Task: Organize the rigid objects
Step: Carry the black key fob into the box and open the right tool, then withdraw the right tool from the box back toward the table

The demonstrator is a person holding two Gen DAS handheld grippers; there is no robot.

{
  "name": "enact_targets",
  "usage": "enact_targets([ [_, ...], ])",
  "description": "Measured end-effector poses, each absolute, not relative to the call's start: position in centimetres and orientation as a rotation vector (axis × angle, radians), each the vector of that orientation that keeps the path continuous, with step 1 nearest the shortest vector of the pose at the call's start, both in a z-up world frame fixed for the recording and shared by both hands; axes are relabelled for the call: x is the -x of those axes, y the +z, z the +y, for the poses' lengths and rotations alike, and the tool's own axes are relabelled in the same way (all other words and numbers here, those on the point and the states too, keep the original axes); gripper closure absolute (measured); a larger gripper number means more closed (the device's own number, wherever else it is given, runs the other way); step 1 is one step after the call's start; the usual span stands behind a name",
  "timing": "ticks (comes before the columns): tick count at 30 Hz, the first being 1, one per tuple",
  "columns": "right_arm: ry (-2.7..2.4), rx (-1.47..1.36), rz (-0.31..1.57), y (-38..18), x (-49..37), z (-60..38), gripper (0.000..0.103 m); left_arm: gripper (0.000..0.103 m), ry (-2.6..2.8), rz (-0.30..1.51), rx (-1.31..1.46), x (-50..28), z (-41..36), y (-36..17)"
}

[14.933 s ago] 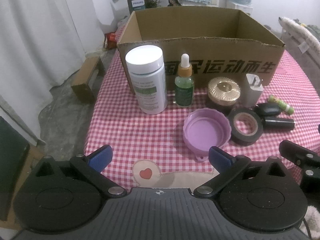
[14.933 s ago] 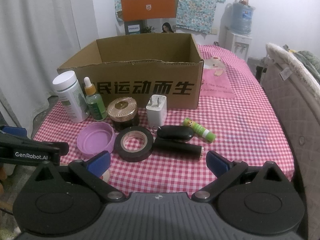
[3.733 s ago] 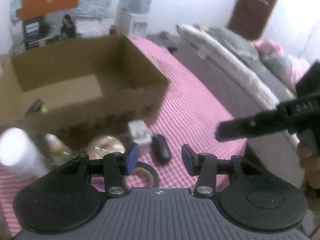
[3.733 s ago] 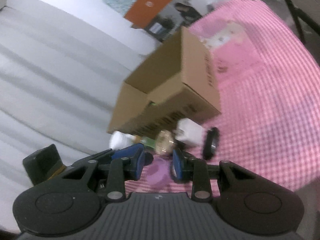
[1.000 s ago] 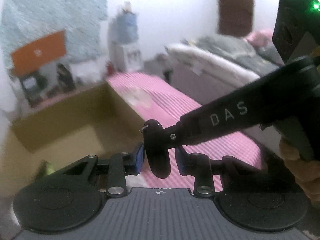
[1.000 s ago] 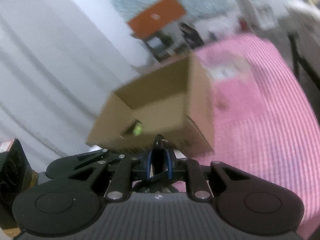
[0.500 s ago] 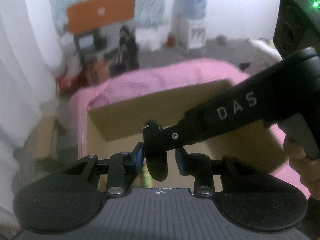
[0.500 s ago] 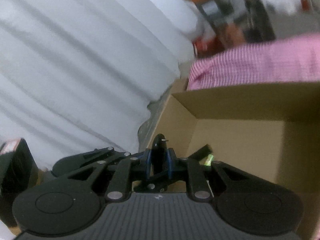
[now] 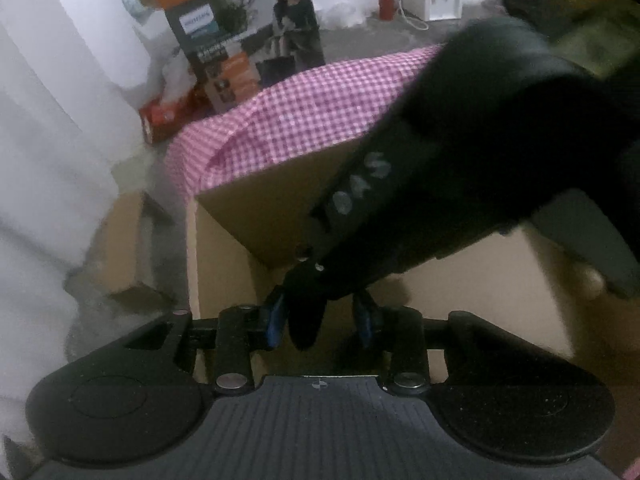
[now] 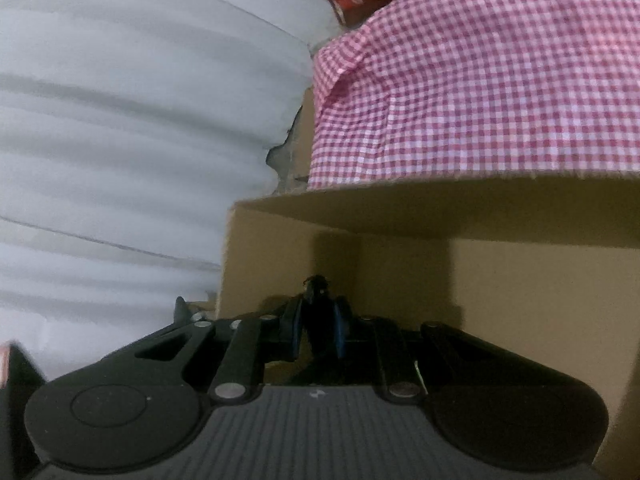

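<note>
A black oval key fob (image 10: 318, 326) with a small metal ring is clamped between my right gripper's (image 10: 316, 334) blue pads, held inside the open cardboard box (image 10: 520, 280) near its left back corner. In the left wrist view the fob (image 9: 306, 320) hangs between my left gripper's (image 9: 320, 320) blue pads, which stand apart; only the left pad seems near it. The right gripper's black body (image 9: 460, 160) reaches in from the upper right above the box (image 9: 224, 272). The box floor below is hidden.
The box stands on a table with a pink checked cloth (image 9: 300, 120). White curtains (image 10: 120, 120) hang to the left. A printed carton (image 9: 224, 52) and a small brown box (image 9: 124, 252) stand on the floor beyond.
Both grippers have moved forward and down into the box with the fob. The box walls now fill the right wrist view, and the right gripper looms larger in the left wrist view.
</note>
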State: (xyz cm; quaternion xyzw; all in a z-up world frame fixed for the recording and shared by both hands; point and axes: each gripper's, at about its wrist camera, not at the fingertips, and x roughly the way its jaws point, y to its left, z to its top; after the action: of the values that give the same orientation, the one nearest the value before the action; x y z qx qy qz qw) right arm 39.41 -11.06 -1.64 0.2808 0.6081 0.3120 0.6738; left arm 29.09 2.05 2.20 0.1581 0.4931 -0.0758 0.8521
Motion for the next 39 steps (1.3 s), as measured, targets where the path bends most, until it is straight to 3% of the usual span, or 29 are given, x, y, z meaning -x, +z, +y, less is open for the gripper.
enact_targets([
  [9,0.679,-0.605,1.399,-3.5,-41.2,-9.4,0.083,0.035,-0.164,0.980,-0.336,-28.5,1.9,3.4],
  [18,0.676,-0.559,1.347,-2.2,-41.1,-8.0,0.080,0.030,-0.173,0.891,-0.146,-26.4,4.5,7.3],
  [24,0.716,-0.529,1.208,3.5,-37.0,-10.4,0.079,0.026,-0.211,0.778,-0.044,-21.6,6.2,11.6],
  [27,0.742,-0.507,1.098,7.2,-33.2,-12.5,0.067,0.019,-0.235,0.703,-0.012,-18.2,6.7,13.1],
  [29,0.759,-0.486,1.002,9.8,-29.7,-14.4,0.041,0.017,-0.283,0.649,0.006,-15.9,6.7,13.5],
  [33,0.791,-0.453,0.838,13.7,-21.6,-19.0,0.040,0.005,-0.412,0.593,0.070,-11.0,6.7,13.5],
  [39,0.777,-0.470,0.753,13.8,-11.3,-25.9,0.034,0.005,-0.490,0.563,0.050,-6.5,3.9,10.9],
])
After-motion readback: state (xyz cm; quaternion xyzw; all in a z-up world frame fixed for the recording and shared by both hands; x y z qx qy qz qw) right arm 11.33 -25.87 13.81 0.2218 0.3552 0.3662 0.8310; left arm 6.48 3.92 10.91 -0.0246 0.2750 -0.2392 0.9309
